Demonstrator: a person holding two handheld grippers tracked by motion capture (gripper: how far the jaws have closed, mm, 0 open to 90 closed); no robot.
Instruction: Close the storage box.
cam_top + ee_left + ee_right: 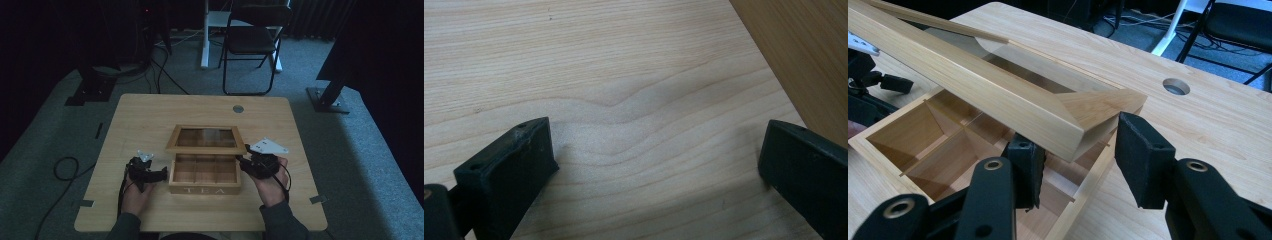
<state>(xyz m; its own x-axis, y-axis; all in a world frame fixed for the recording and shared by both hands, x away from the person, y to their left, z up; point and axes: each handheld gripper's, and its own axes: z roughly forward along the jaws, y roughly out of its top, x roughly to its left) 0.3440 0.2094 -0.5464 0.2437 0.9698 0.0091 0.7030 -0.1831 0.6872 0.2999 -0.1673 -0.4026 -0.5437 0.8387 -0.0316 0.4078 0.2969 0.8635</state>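
Right gripper (1073,150) straddles the corner of the lid (998,95), jaws spread, one under it inside the box (205,175), one outside; contact is hard to judge. Left gripper (654,160) rests on bare table (599,65), jaws wide apart, just beside the box's wall. Beyond the half-raised lid, open tabletop runs to the far edge.

Your high view looks forward and down over the whole table (150,115). Your left gripper view stares close down at bare tabletop beside the tea box (809,55). Your right gripper view faces across the box's raised lid (998,95), shared with the high view.
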